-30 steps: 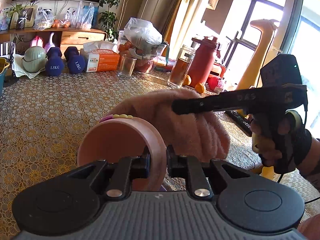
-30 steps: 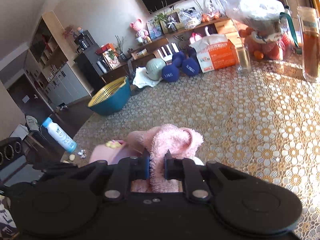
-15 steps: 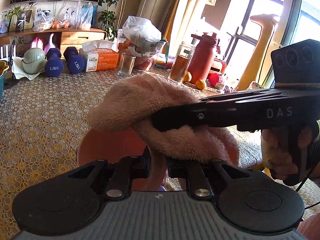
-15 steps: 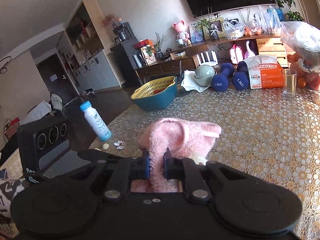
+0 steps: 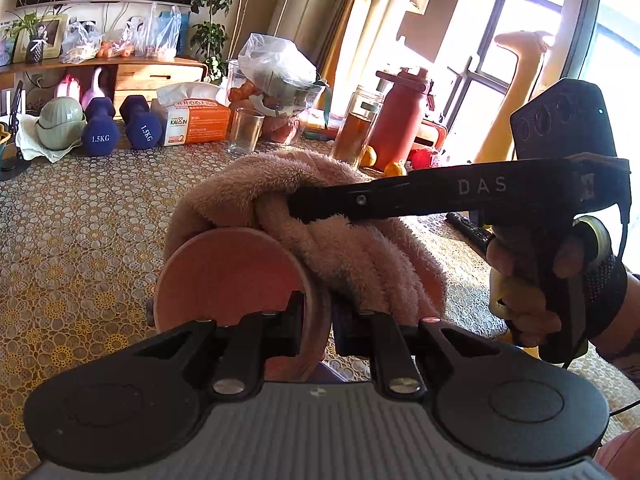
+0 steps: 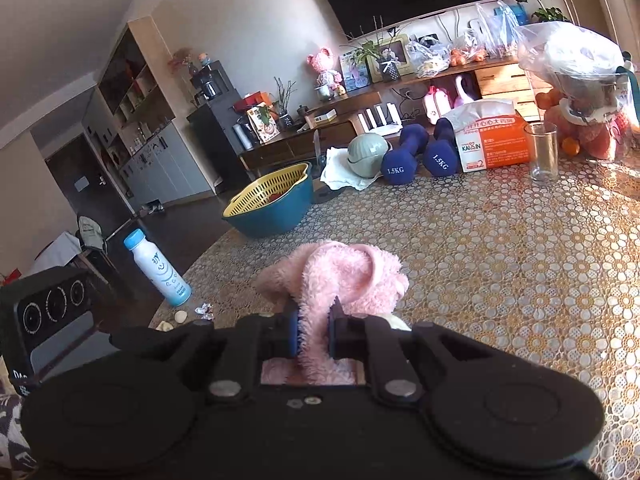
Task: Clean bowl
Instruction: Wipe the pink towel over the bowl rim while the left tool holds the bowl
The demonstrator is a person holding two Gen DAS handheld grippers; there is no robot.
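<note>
A pink bowl is tipped on its side, its round underside facing the left wrist camera. My left gripper is shut on the bowl's rim. A fluffy pink cloth is pressed over the bowl's upper right side. My right gripper comes in from the right, held by a hand, and is shut on that cloth. In the right wrist view the pink cloth bulges out past the right gripper; the bowl is hidden under it.
The patterned table carries a blue basin with a yellow strainer, a white bottle, two blue dumbbells, a tissue box, an empty glass, a red flask and a jar of brown liquid.
The right gripper has dragged the cloth across the bowl from over its top to its upper right side. The bowl's underside now shows more fully. The left gripper keeps its hold.
</note>
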